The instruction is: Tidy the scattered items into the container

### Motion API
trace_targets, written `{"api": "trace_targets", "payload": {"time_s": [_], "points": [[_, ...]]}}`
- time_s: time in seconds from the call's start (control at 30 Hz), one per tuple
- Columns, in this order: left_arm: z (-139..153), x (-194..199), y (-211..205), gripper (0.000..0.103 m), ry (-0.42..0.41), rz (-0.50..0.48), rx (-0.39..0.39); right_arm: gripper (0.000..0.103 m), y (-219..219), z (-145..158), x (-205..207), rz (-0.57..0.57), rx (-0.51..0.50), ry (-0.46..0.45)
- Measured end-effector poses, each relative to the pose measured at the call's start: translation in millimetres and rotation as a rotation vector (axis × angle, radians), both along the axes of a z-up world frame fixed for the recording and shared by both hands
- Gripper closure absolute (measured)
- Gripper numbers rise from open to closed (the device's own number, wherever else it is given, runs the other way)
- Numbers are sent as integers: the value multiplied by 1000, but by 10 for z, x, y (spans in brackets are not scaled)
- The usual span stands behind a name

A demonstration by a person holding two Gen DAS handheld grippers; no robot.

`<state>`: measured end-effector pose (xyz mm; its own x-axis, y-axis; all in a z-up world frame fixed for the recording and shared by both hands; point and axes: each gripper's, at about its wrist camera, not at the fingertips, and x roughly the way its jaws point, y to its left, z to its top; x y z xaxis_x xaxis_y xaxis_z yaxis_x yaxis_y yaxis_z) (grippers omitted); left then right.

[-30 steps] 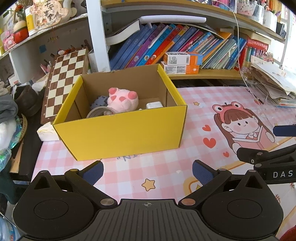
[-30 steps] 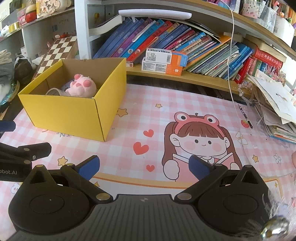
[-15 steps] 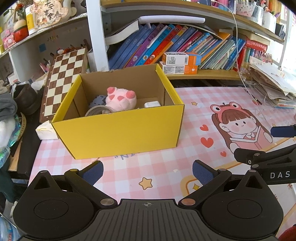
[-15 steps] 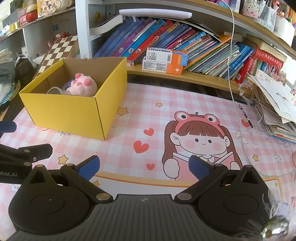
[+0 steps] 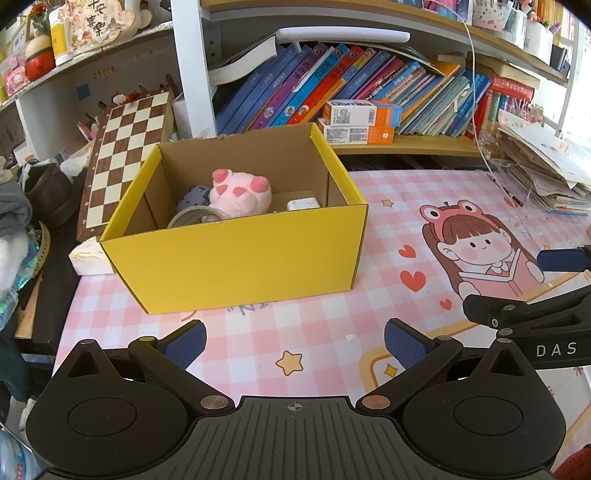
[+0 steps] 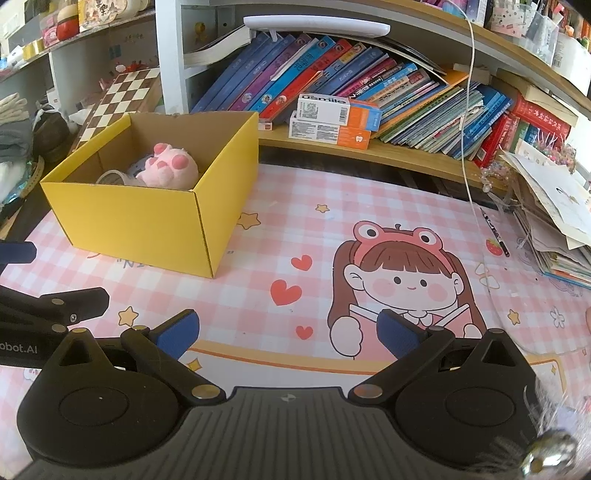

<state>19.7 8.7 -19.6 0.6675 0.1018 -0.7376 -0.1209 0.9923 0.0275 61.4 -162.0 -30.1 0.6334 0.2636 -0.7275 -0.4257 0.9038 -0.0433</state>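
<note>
Bright daylight enters from the right, washing out the far right edge in the left wrist view, while strong fisheye bending curves the bookshelf (image 5: 369, 33) and black corners vignette both sharp, evenly lit views

An open yellow cardboard box (image 6: 147, 218) is set on a pink checked mat printed with a cartoon girl in a frog hat (image 6: 402, 273). Inside the box a pink plush paw toy (image 6: 168, 168) is seen, with a roll of tape (image 6: 110, 177) just beside it. The right gripper (image 6: 288, 330) is held low over the mat, well apart from the box, blue pads spread wide, nothing between them. Part of the left gripper (image 6: 55, 306) is seen in front of the box. Slanted books (image 6: 332, 81) are shelved behind the box.
</note>
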Motion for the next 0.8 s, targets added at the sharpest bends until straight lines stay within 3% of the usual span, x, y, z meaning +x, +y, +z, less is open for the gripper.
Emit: {"api": "trace_targets", "payload": {"time_s": [0.8], "points": [[-11,22,5,0,5,3,-10,0,5,-14,38,5,-8,5]]}}
